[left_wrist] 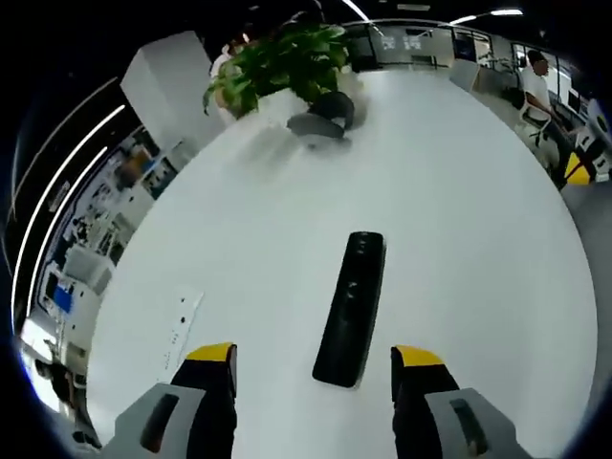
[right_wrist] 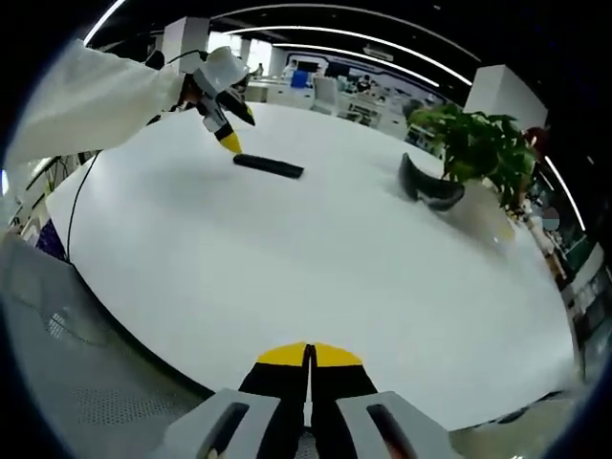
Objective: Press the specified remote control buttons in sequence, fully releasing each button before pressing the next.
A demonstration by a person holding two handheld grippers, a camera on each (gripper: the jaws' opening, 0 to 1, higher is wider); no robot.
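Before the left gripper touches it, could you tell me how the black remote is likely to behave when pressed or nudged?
The black remote looks like a rigid slab lying flat, so it should not roll or tip. The white table looks smooth and glossy, so a sideways nudge would probably slide it. Being long and narrow, it may pivot if pushed near one end; pressing straight down seems safest.

Remote (left_wrist: 351,308) lies on table (left_wrist: 478,239) (plant (left_wrist: 277,62) behind, at edge).
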